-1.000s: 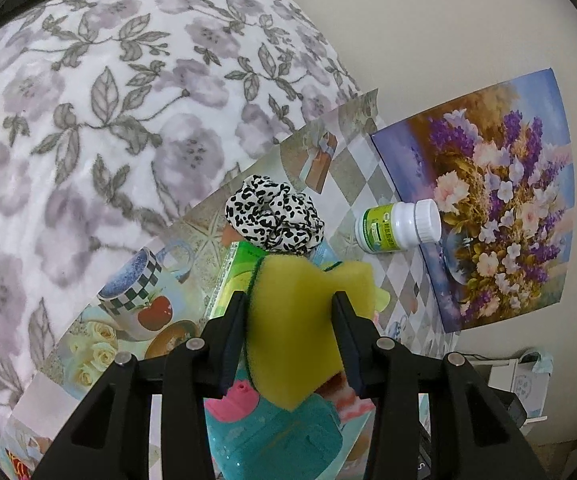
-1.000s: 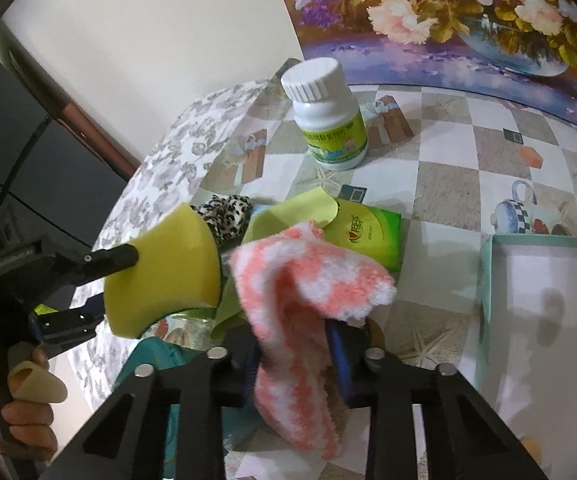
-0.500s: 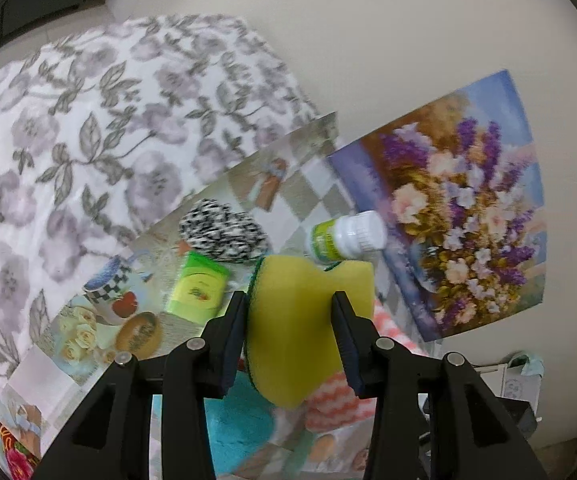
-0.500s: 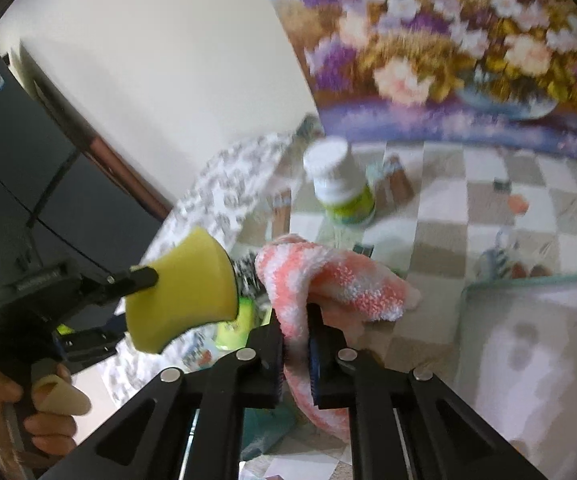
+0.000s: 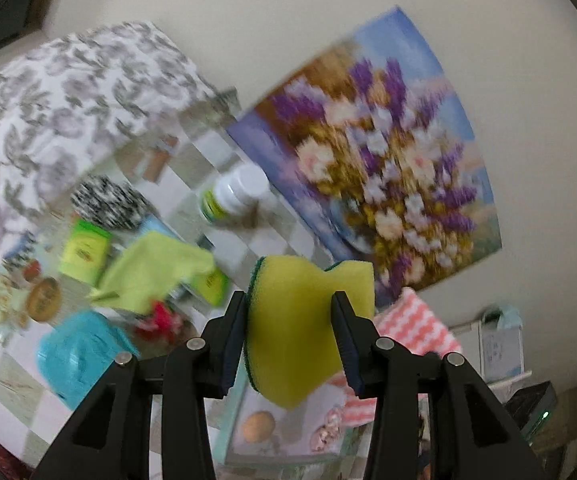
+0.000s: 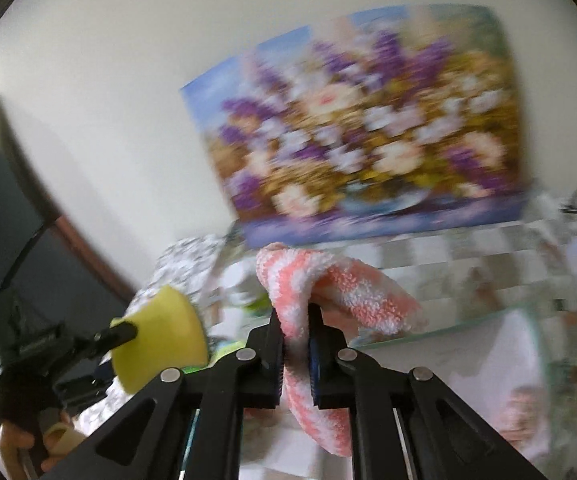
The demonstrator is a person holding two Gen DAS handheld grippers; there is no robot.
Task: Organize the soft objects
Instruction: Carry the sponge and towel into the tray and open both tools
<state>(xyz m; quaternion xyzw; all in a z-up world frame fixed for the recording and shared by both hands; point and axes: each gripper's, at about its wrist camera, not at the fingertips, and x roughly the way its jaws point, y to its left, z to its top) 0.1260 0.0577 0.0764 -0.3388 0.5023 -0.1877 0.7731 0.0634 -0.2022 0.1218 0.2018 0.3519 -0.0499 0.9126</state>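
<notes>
Left wrist cam: looks steeply down past its fingers at the table (image 5: 248,236), flower picture (image 5: 384,168) to upper right. Right wrist cam: faces the flower picture (image 6: 368,128) more squarely. Both share picture & table edge below it.

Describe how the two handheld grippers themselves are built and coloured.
Both are matte black plastic. The left gripper and the right gripper each have two angular linkage arms with triangular cut-outs, joined by silver rivets, ending in flat fingers faced with dark blue pads. In the right wrist view the left gripper has a black pistol-style body with a pale trigger.
</notes>
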